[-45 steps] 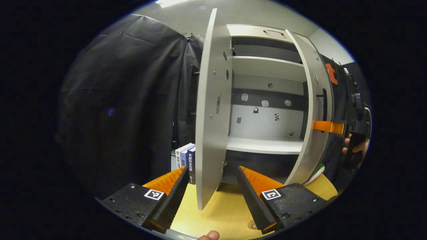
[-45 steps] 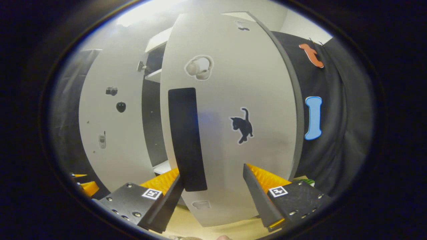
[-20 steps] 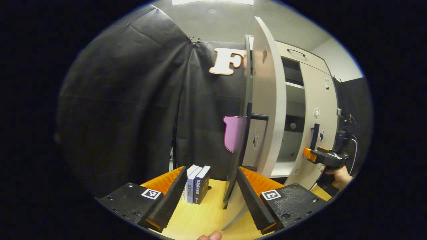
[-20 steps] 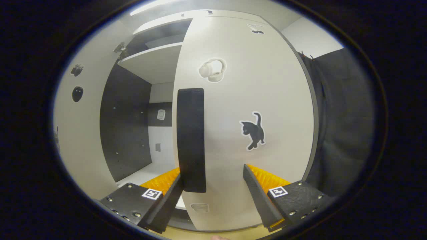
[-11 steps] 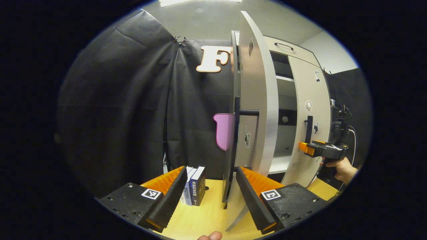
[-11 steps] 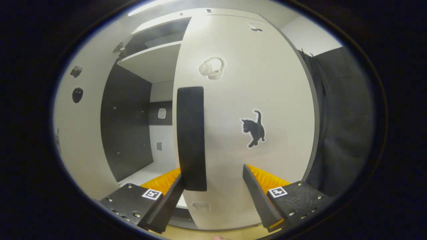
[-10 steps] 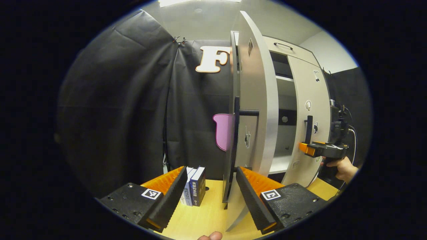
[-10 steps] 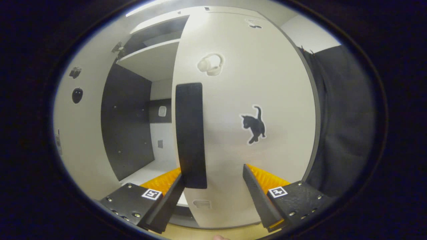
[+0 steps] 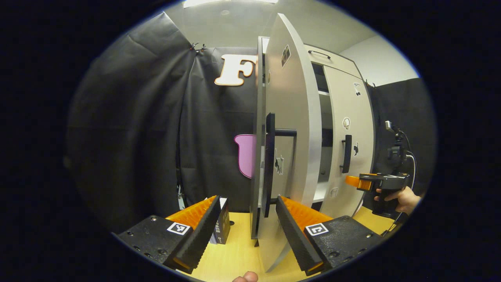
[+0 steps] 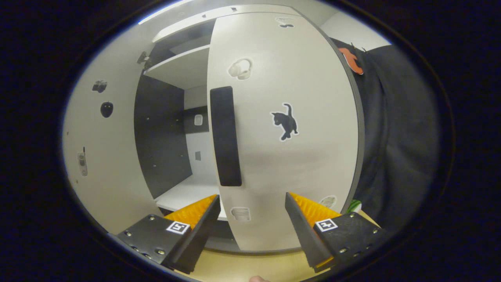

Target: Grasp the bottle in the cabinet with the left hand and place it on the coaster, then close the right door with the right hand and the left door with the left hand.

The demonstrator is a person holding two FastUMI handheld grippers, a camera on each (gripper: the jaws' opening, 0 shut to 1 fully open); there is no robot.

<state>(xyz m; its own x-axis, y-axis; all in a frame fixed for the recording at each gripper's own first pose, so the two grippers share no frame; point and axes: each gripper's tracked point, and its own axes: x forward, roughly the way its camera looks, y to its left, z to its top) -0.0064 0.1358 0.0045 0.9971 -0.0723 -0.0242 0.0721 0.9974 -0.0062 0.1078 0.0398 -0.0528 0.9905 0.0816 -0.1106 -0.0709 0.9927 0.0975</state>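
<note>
left gripper (image 9: 246, 219) jaws parted, right gripper (image 10: 252, 217) jaws parted

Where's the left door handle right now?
In the left gripper view the left door handle runs down the door's near edge, centre frame, just above the open left hand-held gripper.

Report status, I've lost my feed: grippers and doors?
Left gripper open at left door edge. Right gripper open before right door. Both doors ajar. Nothing blocking.

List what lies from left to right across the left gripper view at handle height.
Black cloth wall → left door → right door with its handle → right gripper → hand.
</note>
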